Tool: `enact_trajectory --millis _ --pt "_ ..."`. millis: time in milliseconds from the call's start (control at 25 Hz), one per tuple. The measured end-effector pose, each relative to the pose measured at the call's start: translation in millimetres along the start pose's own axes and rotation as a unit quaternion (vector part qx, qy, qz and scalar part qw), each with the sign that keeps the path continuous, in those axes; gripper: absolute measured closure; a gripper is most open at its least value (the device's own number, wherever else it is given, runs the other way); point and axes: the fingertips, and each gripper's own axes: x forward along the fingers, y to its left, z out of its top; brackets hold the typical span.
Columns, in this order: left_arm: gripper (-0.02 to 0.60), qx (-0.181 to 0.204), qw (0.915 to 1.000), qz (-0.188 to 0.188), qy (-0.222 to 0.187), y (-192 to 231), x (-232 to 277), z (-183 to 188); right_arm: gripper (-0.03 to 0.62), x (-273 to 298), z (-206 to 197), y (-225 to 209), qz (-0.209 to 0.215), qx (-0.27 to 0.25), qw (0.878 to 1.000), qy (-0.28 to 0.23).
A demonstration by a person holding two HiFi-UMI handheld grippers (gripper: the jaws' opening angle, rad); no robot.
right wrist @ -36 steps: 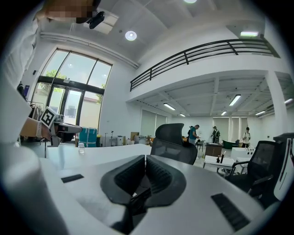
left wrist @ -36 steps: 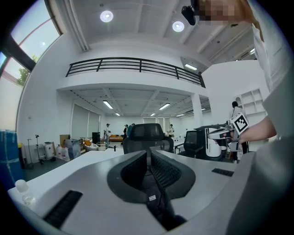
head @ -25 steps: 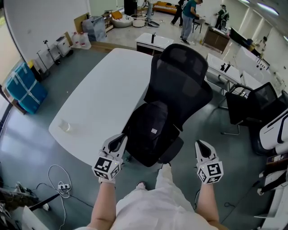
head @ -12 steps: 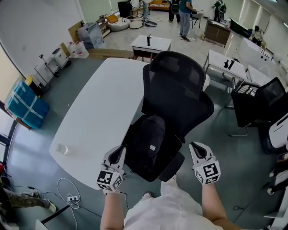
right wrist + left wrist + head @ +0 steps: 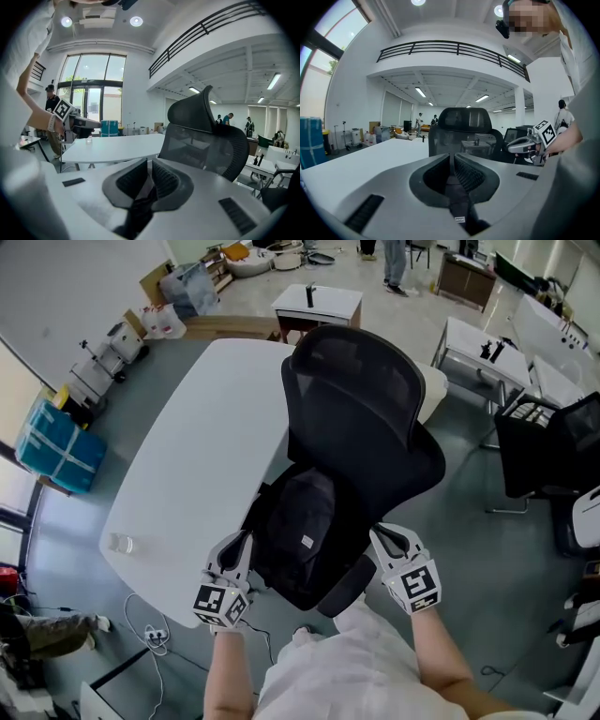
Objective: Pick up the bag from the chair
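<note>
A black backpack [image 5: 298, 531] lies on the seat of a black mesh office chair [image 5: 356, 409]. My left gripper [image 5: 240, 546] sits at the bag's left edge, close to it, jaws shut with nothing in them. At the seat's right front edge my right gripper [image 5: 382, 535] is also shut and empty. In the left gripper view the bag [image 5: 458, 206] shows dark just below my left gripper [image 5: 453, 159], with the chair back [image 5: 464, 129] beyond. The right gripper view has the chair [image 5: 206, 136] ahead of my right gripper [image 5: 149, 165].
A white oval table [image 5: 197, 456] stands directly left of the chair, with a clear cup [image 5: 119, 543] near its front edge. Cables and a power strip [image 5: 155, 634] lie on the floor at lower left. Another black chair [image 5: 553, 446] and desks stand to the right.
Both grippers have moved forward and inward toward the chair, ending at the bag's left side and the seat's right edge. The view has shifted closer over the chair.
</note>
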Motion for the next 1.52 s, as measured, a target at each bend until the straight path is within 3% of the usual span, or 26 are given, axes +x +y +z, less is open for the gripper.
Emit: enact_trajectory --millis 200,240,560,880,1240,1520 --pt "0.534 -0.014 0.9998 0.016 0.002 -7.0 16.6 -8.6 0.569 20.6 -19.3 -8.7 0.029 0.002 0.999 0.013" --pt "0.534 -0.017 0.9997 0.015 0.004 -8.9 19.6 -11.9 0.539 25.0 -24.7 -9.9 0.030 0.005 0.999 0.018" --pt "0.534 -0.034 0.9990 -0.008 0.028 -11.1 39.2 -40.5 0.487 62.6 -64.7 -6.3 0.037 0.042 0.997 0.049" --pt "0.534 -0.053 0.9980 -0.023 0.026 4.9 66.4 -57.4 0.411 112.2 -105.2 11.6 0.034 0.072 0.993 0.087" --pt "0.534 -0.070 0.9961 -0.042 0.033 19.8 89.7 -75.7 0.335 164.8 -160.1 8.4 0.018 0.159 0.977 0.143" --pt "0.533 -0.072 0.9952 -0.052 0.042 27.2 97.0 -91.4 0.295 200.6 -204.6 2.8 0.006 0.182 0.964 0.192"
